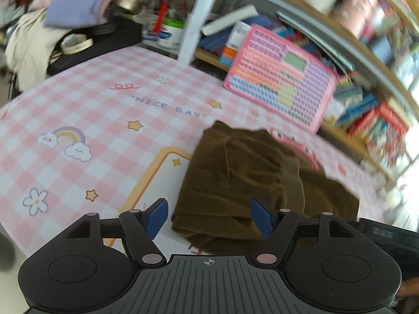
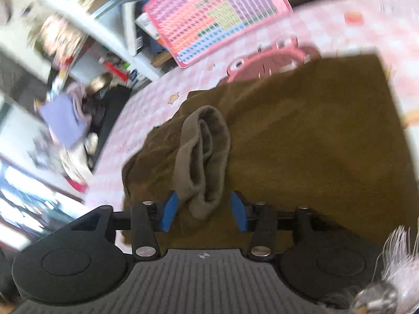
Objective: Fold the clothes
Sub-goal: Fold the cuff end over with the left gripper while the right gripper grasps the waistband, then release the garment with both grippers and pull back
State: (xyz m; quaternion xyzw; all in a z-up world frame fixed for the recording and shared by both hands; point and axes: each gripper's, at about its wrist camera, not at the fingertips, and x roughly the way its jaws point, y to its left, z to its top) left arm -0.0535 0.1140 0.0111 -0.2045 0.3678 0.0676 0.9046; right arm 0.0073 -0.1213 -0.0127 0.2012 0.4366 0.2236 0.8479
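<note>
Brown knit garment (image 1: 243,183), partly folded, lies on the pink-check tabletop (image 1: 104,104), just in front of the pink peg board (image 1: 280,78) that leans on the shelves. Looks soft, light, thick-ish w/ floppy layers; prob. won't slip but will sag and bunch if lifted by one point. Best hold, I'd say: the ribbed collar band (image 2: 203,157) or a corner/hem, not mid-cloth.

Right claw (image 2: 203,214): fingers part-spread w/ the collar band between them; pads don't seem to press it, so not gripping as far as I can tell. Left claw (image 1: 209,217): spread wide, nothing in it, above the garment's near folded edge.

Room: lots of bare tabletop away from the board, toward the rainbow print (image 1: 65,141). Board side is tight: pink toy (image 2: 267,60) touches/tucks under the garment's far edge, shelves close behind.
</note>
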